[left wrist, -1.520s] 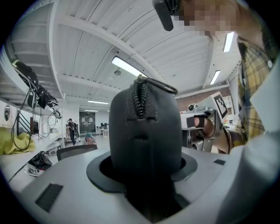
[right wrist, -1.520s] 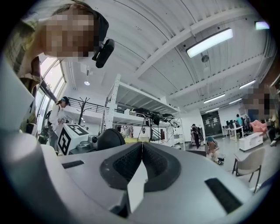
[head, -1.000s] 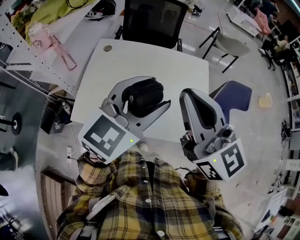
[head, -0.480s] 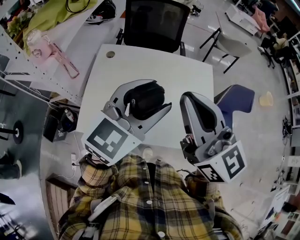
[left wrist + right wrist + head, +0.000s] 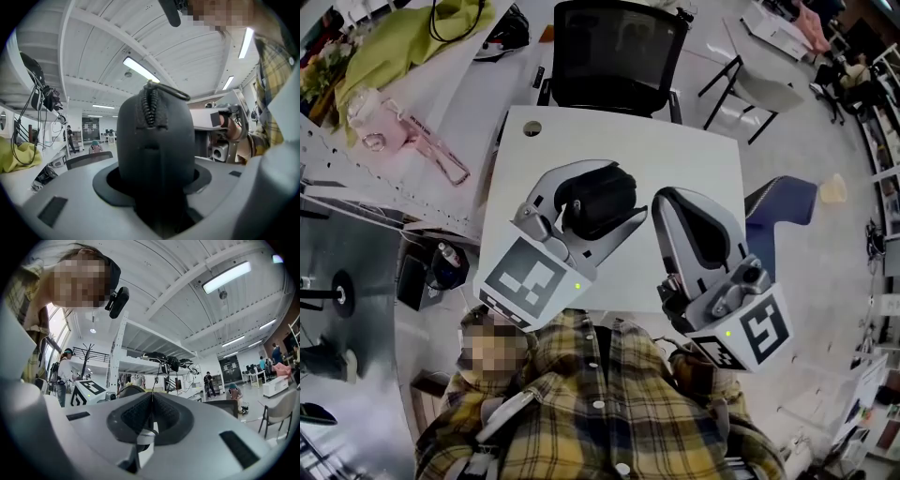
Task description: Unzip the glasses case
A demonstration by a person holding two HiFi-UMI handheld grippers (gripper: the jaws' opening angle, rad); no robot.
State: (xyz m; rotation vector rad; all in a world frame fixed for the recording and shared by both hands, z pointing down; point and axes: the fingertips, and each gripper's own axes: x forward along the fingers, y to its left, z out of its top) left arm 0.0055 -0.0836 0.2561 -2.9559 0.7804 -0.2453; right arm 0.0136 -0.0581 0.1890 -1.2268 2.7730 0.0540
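Left tongs [image 5: 623, 193] clamped on glasses case [image 5: 596, 199]; its long axis runs along them, zipped end pointing away. Right tongs [image 5: 671, 199] together, empty, over bench [image 5: 675, 155].

Glasses case [image 5: 595, 199] between left gripper [image 5: 628, 190] jaws, over table [image 5: 698, 155]. Right gripper [image 5: 668, 197] just right of it. Office chair [image 5: 614, 56] behind table.

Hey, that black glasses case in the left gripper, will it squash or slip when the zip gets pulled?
Probably stiff: the glasses case shows a full rounded shape with the left gripper clamped on it. Its matte, fabric-like skin likely grips rather than slips.
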